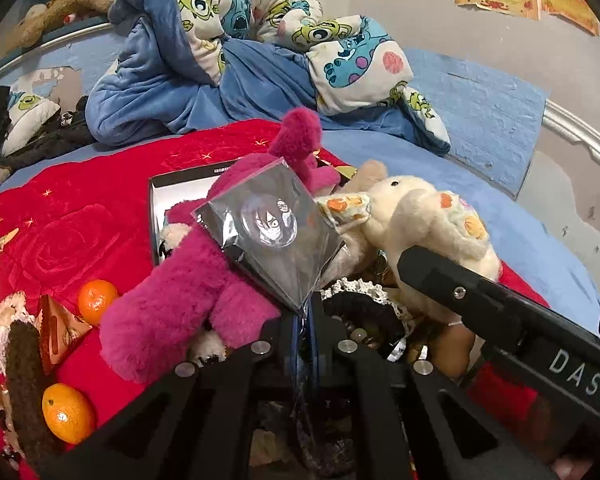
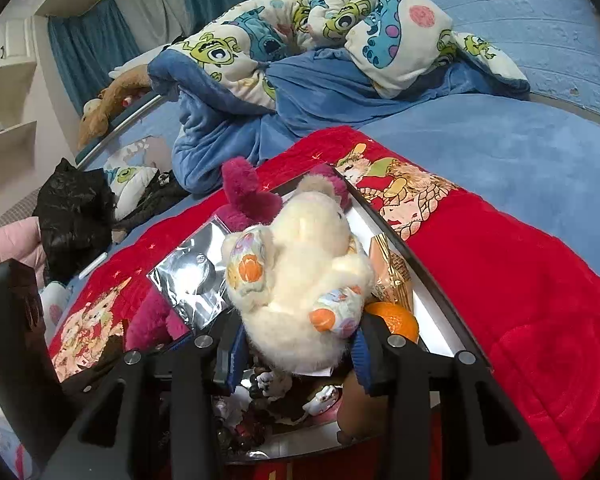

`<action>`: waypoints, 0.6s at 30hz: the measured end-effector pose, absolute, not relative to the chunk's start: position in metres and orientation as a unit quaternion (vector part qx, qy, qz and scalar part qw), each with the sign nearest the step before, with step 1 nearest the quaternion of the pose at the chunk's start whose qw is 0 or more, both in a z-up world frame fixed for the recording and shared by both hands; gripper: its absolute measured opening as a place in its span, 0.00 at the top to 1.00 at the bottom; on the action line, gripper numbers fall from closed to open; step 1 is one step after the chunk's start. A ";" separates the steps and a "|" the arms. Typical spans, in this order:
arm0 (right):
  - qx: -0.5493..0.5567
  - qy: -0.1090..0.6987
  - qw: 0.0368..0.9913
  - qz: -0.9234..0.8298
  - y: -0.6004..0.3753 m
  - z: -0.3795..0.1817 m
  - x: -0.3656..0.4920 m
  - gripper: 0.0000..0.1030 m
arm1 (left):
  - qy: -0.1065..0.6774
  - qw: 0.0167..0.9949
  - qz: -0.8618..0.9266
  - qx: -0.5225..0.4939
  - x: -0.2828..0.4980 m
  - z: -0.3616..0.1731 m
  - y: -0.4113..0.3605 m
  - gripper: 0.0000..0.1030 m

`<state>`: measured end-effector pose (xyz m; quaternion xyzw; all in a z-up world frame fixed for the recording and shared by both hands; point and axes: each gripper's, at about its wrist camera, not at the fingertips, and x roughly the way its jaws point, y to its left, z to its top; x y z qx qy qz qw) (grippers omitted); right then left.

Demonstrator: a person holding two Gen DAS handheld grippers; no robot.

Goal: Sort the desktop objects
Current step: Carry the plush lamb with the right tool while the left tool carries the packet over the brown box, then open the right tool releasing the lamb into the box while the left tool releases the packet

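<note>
My left gripper (image 1: 306, 314) is shut on the lower corner of a clear plastic sleeve (image 1: 268, 236) holding a round cartoon badge. The sleeve stands over a magenta plush bear (image 1: 188, 300). In the right wrist view my right gripper (image 2: 296, 350) is shut on a cream plush toy (image 2: 300, 280) with orange-patterned paws, its blue pads (image 2: 362, 354) pressing the toy's sides. The toy hangs over a black-rimmed box (image 2: 384, 232) filled with small things. The right gripper's black body (image 1: 500, 308) reaches in from the right in the left wrist view. The same sleeve (image 2: 192, 280) shows left of the cream toy.
Two oranges (image 1: 97, 301) (image 1: 67, 412) and a triangular carton (image 1: 56, 328) lie on the red blanket (image 1: 80, 216). Another orange (image 2: 396, 318) and a snack packet (image 2: 392, 272) sit in the box. A bunched cartoon quilt (image 2: 300, 40) fills the bed behind; a black bag (image 2: 76, 216) lies left.
</note>
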<state>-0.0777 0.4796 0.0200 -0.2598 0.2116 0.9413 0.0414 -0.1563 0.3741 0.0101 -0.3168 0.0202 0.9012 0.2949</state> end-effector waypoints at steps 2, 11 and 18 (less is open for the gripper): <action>-0.258 0.215 0.040 0.941 0.480 0.020 -0.076 0.60 | 0.015 0.298 0.901 -0.317 -0.156 0.010 0.372 0.95; -0.254 0.223 0.036 0.940 0.481 0.021 -0.075 0.52 | 0.004 0.306 0.897 -0.318 -0.156 0.011 0.366 0.84; -0.236 0.239 0.019 0.942 0.484 0.032 -0.061 0.25 | 0.045 0.335 0.890 -0.306 -0.135 0.015 0.379 0.18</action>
